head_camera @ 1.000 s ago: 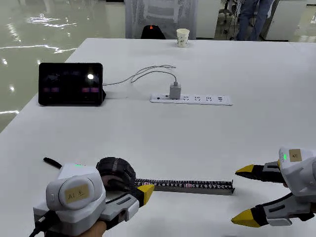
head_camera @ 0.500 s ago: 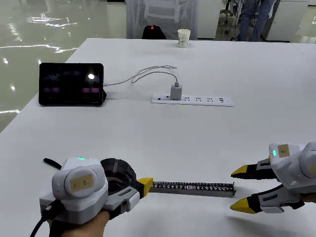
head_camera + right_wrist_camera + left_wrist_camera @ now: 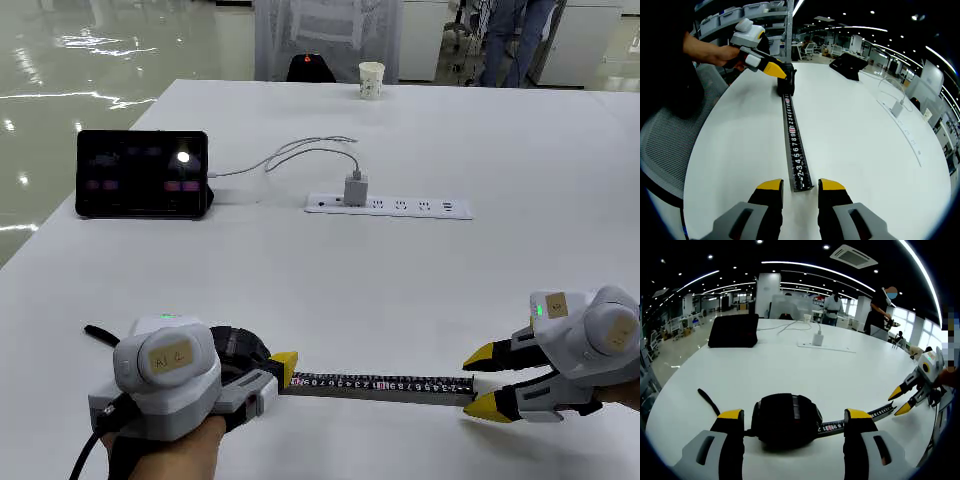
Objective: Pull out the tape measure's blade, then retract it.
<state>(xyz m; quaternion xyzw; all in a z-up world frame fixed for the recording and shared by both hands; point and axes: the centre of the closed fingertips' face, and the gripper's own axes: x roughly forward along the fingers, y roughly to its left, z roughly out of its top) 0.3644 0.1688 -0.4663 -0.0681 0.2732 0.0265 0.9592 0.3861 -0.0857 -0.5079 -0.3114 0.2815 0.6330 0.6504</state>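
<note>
Our left gripper sits spread around the tape measure's black case, dark numbered blade flat on the table, tip between our right gripper's parted jaws.

The head view looked down over the white table; both gripper views sat low, facing each other along the shared tape measure blade.

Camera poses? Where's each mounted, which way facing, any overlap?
Head view: on the headset, facing forward-down over the table; shows left gripper, right gripper, a hand.
Left gripper view: on the left gripper, facing past the tape measure case toward the tablet; own jaws.
Right gripper view: on the right gripper, facing along the blade; own jaws.
Both gripper views share the blade and the opposite gripper.
</note>
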